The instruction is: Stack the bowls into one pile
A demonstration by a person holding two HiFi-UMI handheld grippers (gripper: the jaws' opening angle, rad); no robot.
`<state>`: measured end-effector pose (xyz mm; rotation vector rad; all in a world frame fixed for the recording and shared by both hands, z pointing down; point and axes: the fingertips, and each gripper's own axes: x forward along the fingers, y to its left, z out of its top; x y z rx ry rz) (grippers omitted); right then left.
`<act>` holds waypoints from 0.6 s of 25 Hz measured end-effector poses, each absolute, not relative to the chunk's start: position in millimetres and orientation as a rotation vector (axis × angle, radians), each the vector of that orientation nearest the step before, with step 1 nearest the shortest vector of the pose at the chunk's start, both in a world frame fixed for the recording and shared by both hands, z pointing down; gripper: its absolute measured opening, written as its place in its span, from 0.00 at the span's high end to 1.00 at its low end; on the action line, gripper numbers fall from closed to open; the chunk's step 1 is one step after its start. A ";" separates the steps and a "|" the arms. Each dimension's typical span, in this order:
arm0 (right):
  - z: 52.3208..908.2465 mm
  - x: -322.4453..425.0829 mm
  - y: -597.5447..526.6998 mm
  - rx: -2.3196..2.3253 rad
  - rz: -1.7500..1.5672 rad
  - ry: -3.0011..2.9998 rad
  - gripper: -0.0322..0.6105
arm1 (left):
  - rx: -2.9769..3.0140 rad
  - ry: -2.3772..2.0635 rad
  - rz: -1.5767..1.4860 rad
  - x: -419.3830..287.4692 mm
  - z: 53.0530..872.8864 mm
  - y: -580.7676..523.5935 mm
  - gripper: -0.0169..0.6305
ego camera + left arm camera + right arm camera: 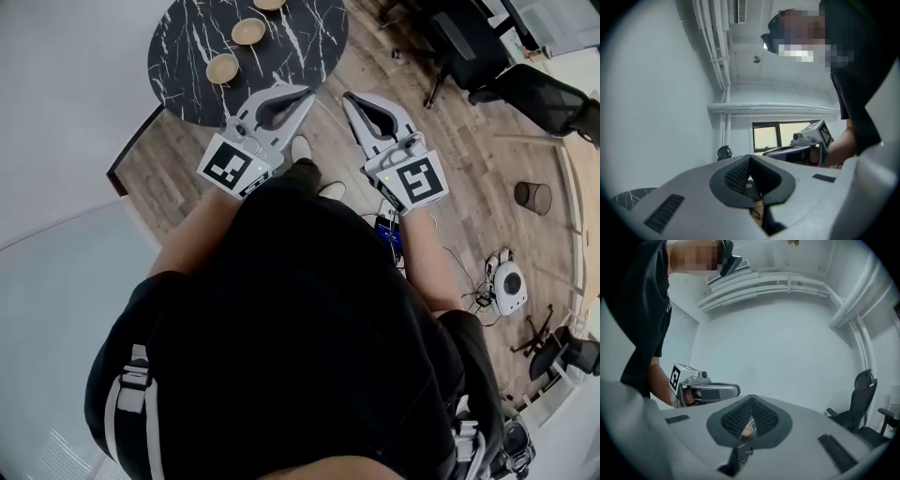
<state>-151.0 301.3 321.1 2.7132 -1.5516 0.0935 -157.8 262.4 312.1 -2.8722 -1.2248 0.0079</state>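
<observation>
While my left gripper [307, 92] and right gripper [348, 97] hover shut and empty by the round black marble table's [178, 66] near edge, three tan wooden bowls [248, 31] sit unstacked mid-table. Step, I judge: approach; next, open on the nearest.

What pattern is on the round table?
The table is black with white veins; head view shows it best.

Three shallow tan bowls are sitting upright and unstacked on the round black marble table [178, 66]; they are lying apart in a diagonal row: the nearest bowl [223, 67]; the middle bowl [248, 31]; the farthest bowl [270, 4], which is being cut off by the top edge.
</observation>
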 end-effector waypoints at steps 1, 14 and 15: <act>323.1 -149.0 301.6 2.705 0.096 -1.555 0.96 | -2.875 -1.217 0.009 -155.6 312.9 262.2 0.97; 337.0 -87.5 278.0 2.597 0.140 -1.641 0.96 | -2.960 -1.105 0.050 -88.3 324.4 238.7 0.97; 338.5 -77.6 271.9 2.581 0.142 -1.658 0.96 | -2.972 -1.088 0.051 -78.9 325.6 232.6 0.97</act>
